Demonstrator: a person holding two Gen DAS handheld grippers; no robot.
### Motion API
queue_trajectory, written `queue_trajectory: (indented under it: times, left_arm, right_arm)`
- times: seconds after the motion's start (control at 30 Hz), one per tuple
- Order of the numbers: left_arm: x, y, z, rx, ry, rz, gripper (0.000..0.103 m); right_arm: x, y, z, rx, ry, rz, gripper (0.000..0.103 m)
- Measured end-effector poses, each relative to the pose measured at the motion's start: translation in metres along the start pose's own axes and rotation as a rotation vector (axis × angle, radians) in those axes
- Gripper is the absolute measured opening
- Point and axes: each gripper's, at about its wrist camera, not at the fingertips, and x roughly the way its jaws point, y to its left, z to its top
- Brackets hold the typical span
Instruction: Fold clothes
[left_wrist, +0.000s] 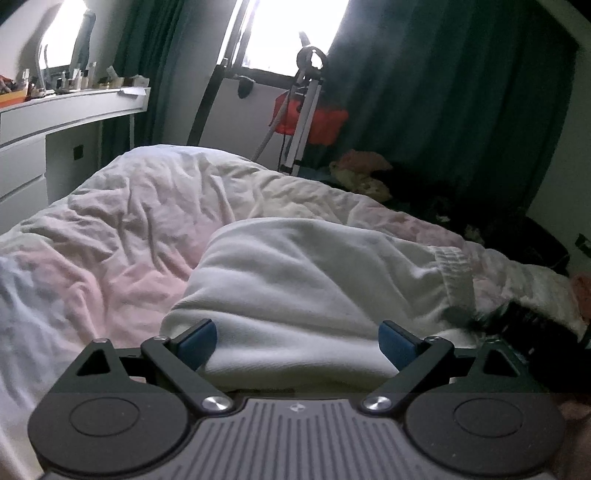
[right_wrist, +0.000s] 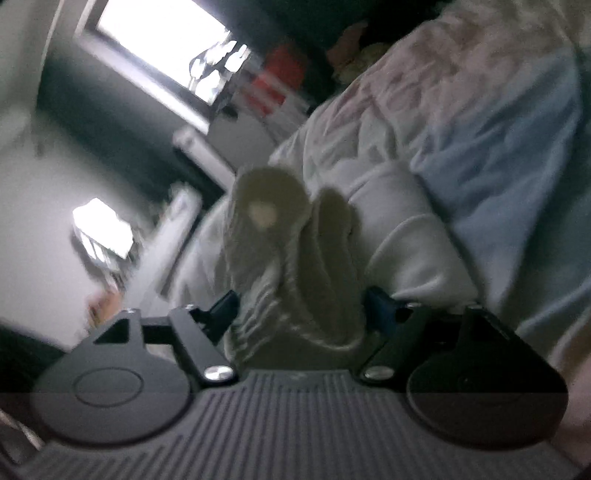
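A bed fills the middle and left of the left wrist frame, covered by a crumpled pale duvet with pinkish tints. A white fleecy garment lies on it at lower centre, its ribbed cuff toward the right.

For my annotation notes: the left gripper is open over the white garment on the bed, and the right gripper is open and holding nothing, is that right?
Not quite. The left gripper is open over the white garment, but the right gripper is not empty: the right wrist view shows bunched ribbed fabric between its fingers.
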Motion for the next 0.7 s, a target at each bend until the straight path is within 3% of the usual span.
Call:
queue_trajectory:
  times: [0.1, 0.13, 0.23, 0.53, 0.63, 0.7]
  left_arm:
    - [0.002, 0.0, -0.001, 0.001, 0.002, 0.009, 0.096]
    - [0.002, 0.001, -0.001, 0.0, 0.003, 0.01, 0.096]
    - [0.002, 0.002, -0.001, -0.007, 0.0, 0.006, 0.096]
    - [-0.002, 0.002, -0.001, -0.009, -0.028, -0.021, 0.096]
    - [-0.003, 0.002, -0.002, -0.009, -0.037, -0.03, 0.096]
    - [-0.004, 0.002, -0.002, -0.01, -0.043, -0.036, 0.096]
  right_arm:
    - [0.005, 0.019, -0.002, -0.103, 0.043, -0.046, 0.082]
    - [0.0, 0.025, -0.001, -0.125, 0.027, -0.055, 0.069]
    - [-0.02, 0.04, 0.002, -0.193, -0.048, -0.069, 0.052]
    - [-0.078, 0.081, 0.011, -0.382, -0.273, -0.121, 0.047]
    - [-0.083, 0.057, 0.017, -0.323, -0.317, -0.174, 0.047]
    - [-0.079, 0.027, 0.017, -0.2, -0.291, -0.204, 0.049]
